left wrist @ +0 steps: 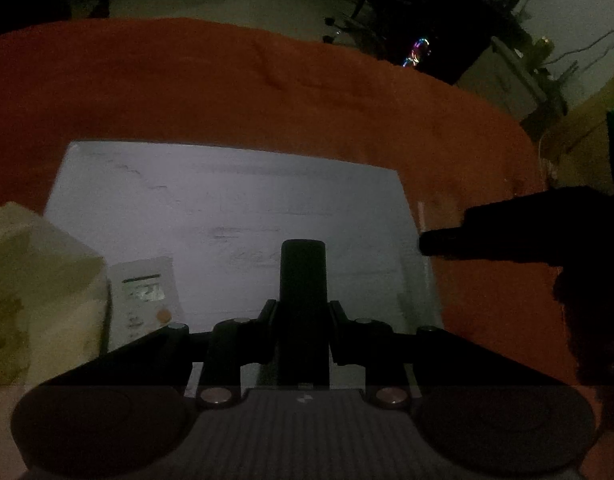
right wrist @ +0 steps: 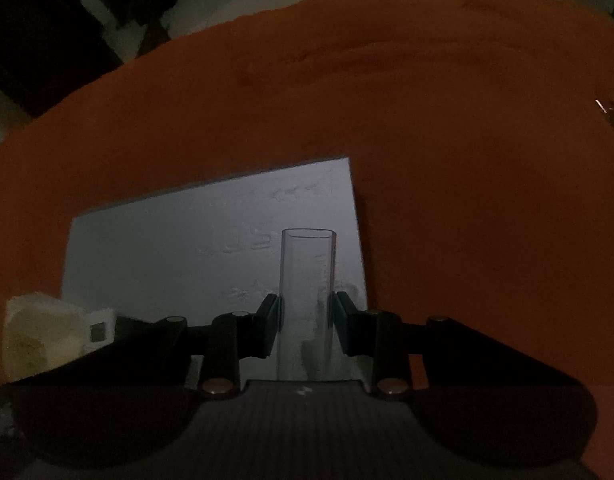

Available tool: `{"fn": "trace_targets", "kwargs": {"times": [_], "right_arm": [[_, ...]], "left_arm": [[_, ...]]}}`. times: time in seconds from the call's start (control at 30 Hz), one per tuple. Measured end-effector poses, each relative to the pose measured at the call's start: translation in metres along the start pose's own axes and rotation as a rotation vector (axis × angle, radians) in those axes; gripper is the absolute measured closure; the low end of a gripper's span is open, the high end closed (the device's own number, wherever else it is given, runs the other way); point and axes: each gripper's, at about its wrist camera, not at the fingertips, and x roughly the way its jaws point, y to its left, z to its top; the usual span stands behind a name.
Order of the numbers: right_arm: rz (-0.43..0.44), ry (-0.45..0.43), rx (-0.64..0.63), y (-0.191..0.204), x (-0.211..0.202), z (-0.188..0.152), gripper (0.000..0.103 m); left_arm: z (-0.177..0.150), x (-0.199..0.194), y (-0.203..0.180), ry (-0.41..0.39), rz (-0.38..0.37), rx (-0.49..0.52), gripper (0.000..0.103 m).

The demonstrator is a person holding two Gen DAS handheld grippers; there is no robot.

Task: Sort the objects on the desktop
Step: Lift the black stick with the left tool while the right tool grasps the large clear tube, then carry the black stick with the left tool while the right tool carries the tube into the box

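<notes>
Dimly, left gripper [left wrist: 303, 312] jaws clamp a dark cylinder [left wrist: 303, 276], right gripper [right wrist: 306, 316] perhaps a clear tube [right wrist: 307, 280].

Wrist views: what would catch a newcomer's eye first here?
The orange cloth fills both views, with a pale grey board lying on it. The left gripper is shut on a dark cylinder above the board; the right gripper is shut on a clear tube over the board's right edge.

No legible text anywhere.
</notes>
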Motion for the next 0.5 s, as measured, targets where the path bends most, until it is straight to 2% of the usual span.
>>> {"fn": "trace_targets", "kwargs": {"times": [0.17,0.3,0.5], "right_arm": [[0.025,-0.032,-0.018,0.003,-0.04,-0.013,0.07],[0.049,-0.059,-0.042,0.011,-0.074,-0.028,0.07],[0.078,-0.078,-0.086,0.029,-0.116,-0.062,0.07]], "left_arm": [[-0.005,-0.018,-0.006,-0.027,0.016,0.018,0.082],[-0.008,-0.038,-0.015,-0.047,-0.003,0.005,0.082],[-0.032,-0.082,-0.033,-0.086,0.033,0.047,0.082]]}}
